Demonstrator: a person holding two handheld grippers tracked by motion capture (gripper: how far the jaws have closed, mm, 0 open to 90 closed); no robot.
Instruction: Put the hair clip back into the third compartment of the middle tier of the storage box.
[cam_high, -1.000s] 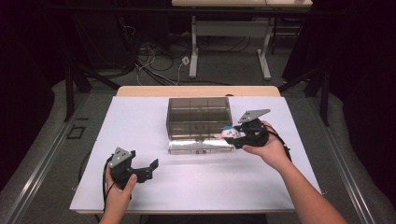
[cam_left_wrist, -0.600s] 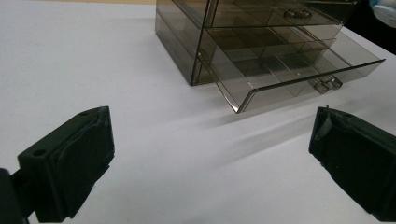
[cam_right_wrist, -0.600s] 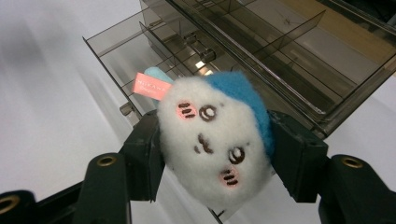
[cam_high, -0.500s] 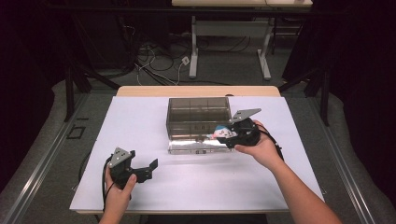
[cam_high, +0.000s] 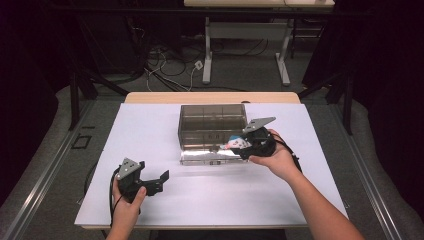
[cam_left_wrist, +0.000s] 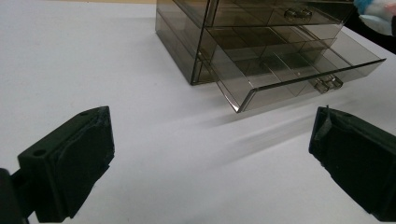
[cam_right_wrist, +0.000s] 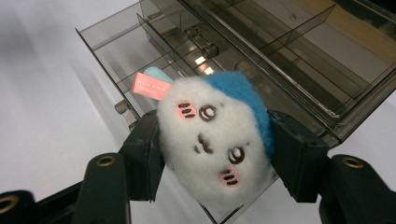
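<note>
- The right gripper (cam_right_wrist: 212, 154) is clamped on a white plush toy (cam_right_wrist: 215, 140) with a blue patch, at centre frame above the open drawer (cam_high: 212, 156) of the smoky organizer (cam_high: 212, 125).
- The left gripper (cam_high: 150, 181), jaws wide apart, sits lower left on the white table (cam_high: 150, 130).

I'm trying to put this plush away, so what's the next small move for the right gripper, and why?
Probably lower the plush into the open drawer and release. The right gripper grips it just above that pulled-out, seemingly empty drawer; the left gripper sits open, apart.
</note>
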